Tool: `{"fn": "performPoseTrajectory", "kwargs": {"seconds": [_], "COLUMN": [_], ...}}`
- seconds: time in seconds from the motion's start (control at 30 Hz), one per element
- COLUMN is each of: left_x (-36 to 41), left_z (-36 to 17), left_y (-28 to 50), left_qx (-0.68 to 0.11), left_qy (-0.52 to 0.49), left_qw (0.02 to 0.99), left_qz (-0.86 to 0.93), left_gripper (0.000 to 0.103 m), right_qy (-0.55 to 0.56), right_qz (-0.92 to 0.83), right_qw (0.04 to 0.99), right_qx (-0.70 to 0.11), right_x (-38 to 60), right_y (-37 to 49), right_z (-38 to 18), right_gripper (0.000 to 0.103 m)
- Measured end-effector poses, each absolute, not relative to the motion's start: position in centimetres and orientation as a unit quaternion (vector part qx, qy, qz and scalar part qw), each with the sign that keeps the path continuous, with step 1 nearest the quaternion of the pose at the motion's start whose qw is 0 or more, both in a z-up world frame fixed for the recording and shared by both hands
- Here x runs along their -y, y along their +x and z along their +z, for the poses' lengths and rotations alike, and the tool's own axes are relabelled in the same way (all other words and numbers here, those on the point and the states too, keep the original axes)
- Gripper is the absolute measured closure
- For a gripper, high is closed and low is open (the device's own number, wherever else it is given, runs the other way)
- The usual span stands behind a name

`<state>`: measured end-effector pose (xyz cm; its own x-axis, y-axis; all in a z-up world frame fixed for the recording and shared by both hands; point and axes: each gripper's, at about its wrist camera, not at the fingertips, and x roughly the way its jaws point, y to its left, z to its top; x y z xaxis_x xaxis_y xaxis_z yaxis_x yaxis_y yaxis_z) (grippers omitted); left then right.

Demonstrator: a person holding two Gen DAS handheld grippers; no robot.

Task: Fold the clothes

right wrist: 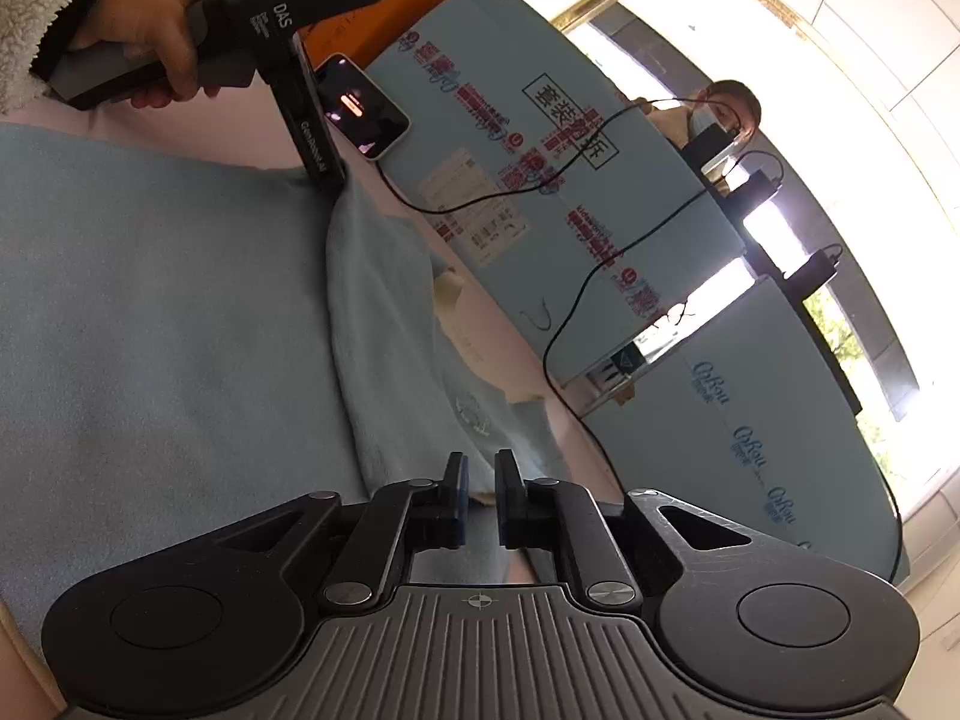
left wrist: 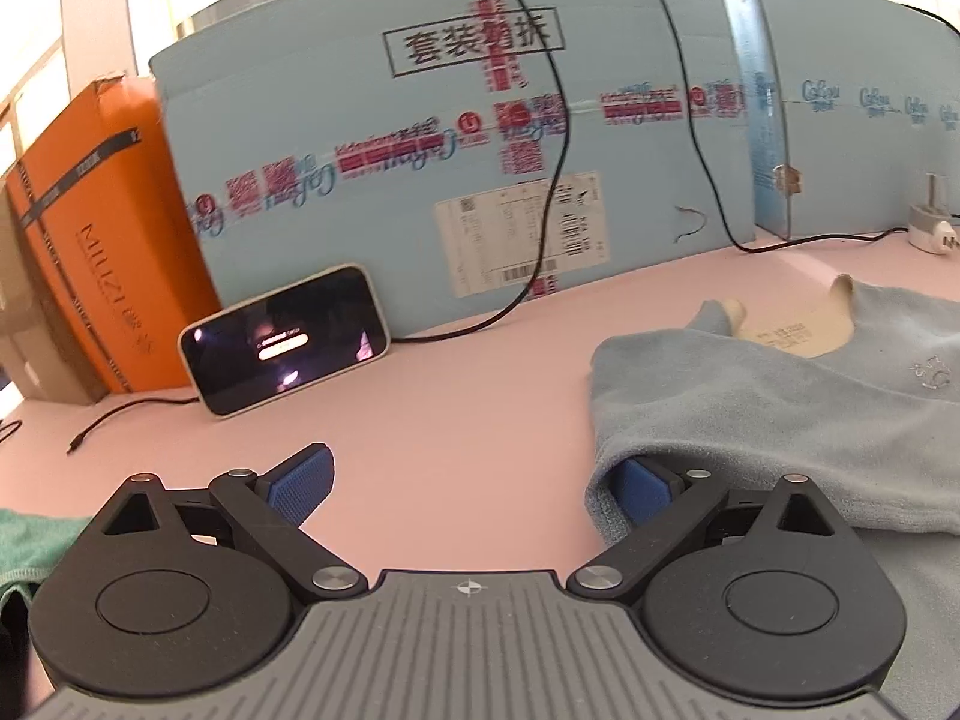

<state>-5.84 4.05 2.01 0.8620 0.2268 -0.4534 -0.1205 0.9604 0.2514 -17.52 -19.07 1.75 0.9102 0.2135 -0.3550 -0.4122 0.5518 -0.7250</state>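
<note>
**Folding in progress — fingers slack on both sides**

Standing wide apart, the left gripper clamps nothing: one blue pad is tucked under the edge of the light-blue garment, the other over bare pink bench. The right gripper shows a narrow gap; cloth lies beneath it, and the pads do not appear to press on it. The garment lies spread on the bench, one flap doubled over, neckline toward the blue cartons. Judged soft, light and limp fleece — it should sag and drag. Best taken at a hem or folded edge, pinching both layers.
</note>
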Motion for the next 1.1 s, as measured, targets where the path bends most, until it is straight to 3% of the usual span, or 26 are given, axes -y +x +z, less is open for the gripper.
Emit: {"fn": "performPoseTrajectory", "kwargs": {"seconds": [0.17,0.43,0.77,0.87,0.93,1.0,1.1], "left_x": [-3.5,-5.2,-7.5,-6.7,-6.1,-5.8,-5.9], "left_z": [1.7,2.7,8.1,8.2,7.4,6.2,4.4], "left_y": [-5.7,-7.6,-4.8,-2.0,-0.2,1.4,3.0], "left_qx": [-0.258,-0.264,-0.204,-0.229,-0.255,-0.284,-0.316], "left_qy": [0.135,0.077,-0.049,-0.055,-0.062,-0.069,-0.087], "left_qw": [0.952,0.960,0.978,0.971,0.963,0.954,0.942], "left_qz": [0.096,0.048,-0.017,-0.044,-0.057,-0.063,-0.073], "left_gripper": [0.002,0.002,0.006,0.013,0.022,0.042,0.049], "right_qy": [-0.441,-0.408,-0.218,-0.148,-0.107,-0.069,-0.010], "right_qz": [0.185,0.162,0.161,0.228,0.269,0.308,0.359], "right_qw": [0.869,0.890,0.954,0.949,0.941,0.930,0.910], "right_qx": [-0.125,-0.120,-0.130,-0.162,-0.176,-0.186,-0.205], "right_x": [19.2,20.9,24.3,23.7,23.4,23.1,23.5], "right_y": [-17.9,-16.9,-11.6,-10.0,-9.1,-8.1,-6.8], "right_z": [0.7,2.0,5.4,5.5,5.2,4.9,4.2], "right_gripper": [0.082,0.082,0.079,0.054,0.053,0.053,0.053]}}
